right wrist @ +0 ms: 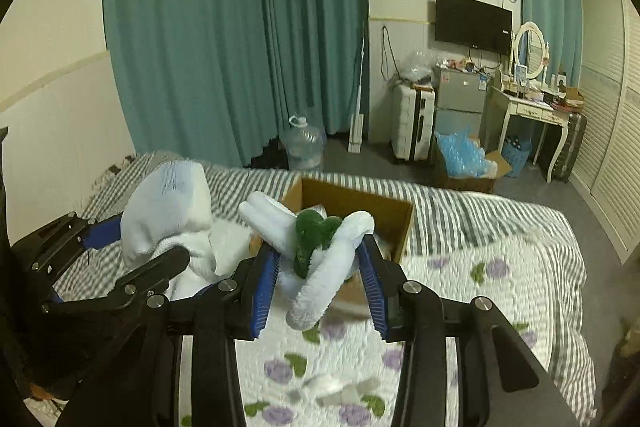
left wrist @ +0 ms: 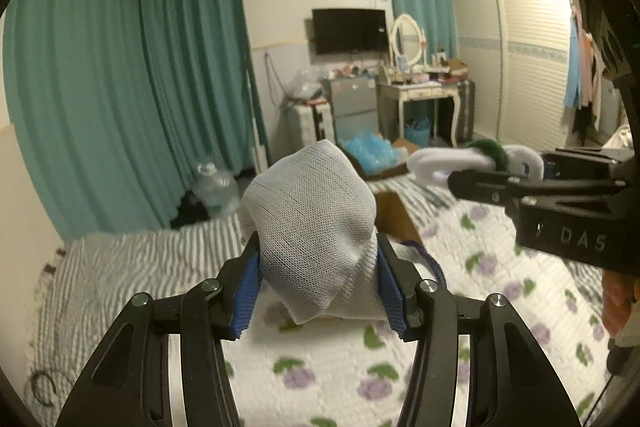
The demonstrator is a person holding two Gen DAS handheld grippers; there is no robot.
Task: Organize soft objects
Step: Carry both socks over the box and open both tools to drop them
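A white sock (left wrist: 310,227), centre frame, is clamped in the left gripper (left wrist: 318,259) jaws. A white-and-green plush (right wrist: 320,247) is pinched in the right gripper (right wrist: 318,287), before the box (right wrist: 384,215) on the bed (right wrist: 500,259). Both judged light, soft, compressible; mid-bulk grips suit.

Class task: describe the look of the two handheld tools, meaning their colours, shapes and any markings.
Both the left tool and the right tool are black, with angular linkage arms, silver round bolts and ribbed blue pads. The right tool's body carries pale letters reading DAS.
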